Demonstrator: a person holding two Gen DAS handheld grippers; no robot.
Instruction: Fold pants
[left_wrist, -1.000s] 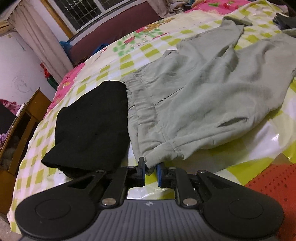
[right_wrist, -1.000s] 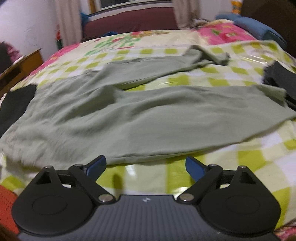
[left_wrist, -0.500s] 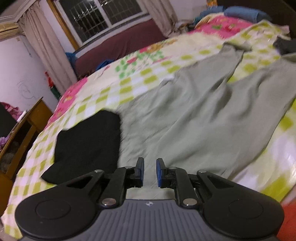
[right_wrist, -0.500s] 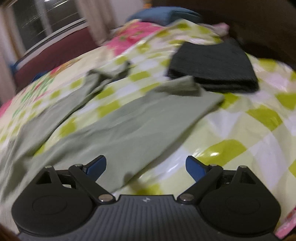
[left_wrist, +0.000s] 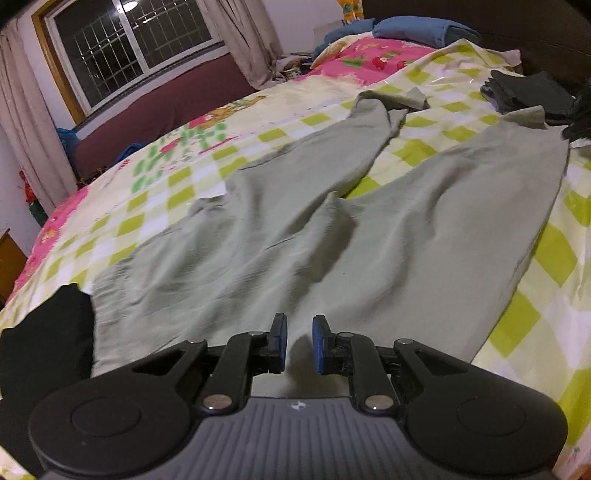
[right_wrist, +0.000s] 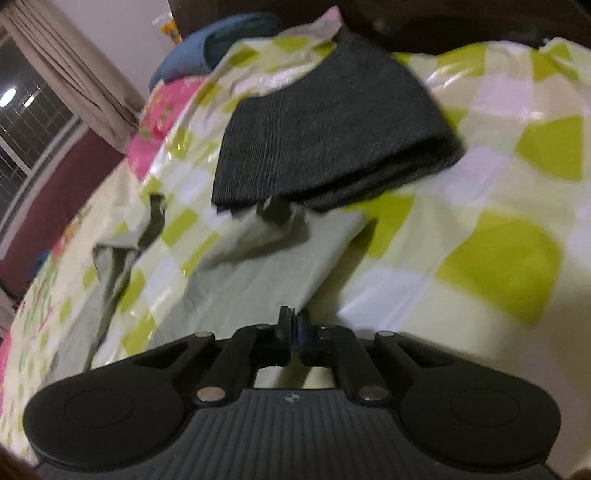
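Note:
The grey-green pants (left_wrist: 314, 236) lie spread flat on the checked bedsheet, waist near me at left, both legs running away to the right. My left gripper (left_wrist: 299, 341) hovers over the near waist edge with a narrow gap between its blue pads, holding nothing. In the right wrist view my right gripper (right_wrist: 293, 330) is shut on the near edge of the pants (right_wrist: 258, 280), close to the leg's end.
A folded black garment (left_wrist: 44, 347) lies left of the waist. A folded dark grey garment (right_wrist: 325, 129) lies just past the leg ends, also in the left wrist view (left_wrist: 528, 92). Blue pillows (left_wrist: 410, 29) and a dark headboard are beyond.
My left gripper let go of the waist hem and opened slightly; the pants now lie flat. My right gripper swung along the leg to its end and shut on the edge.

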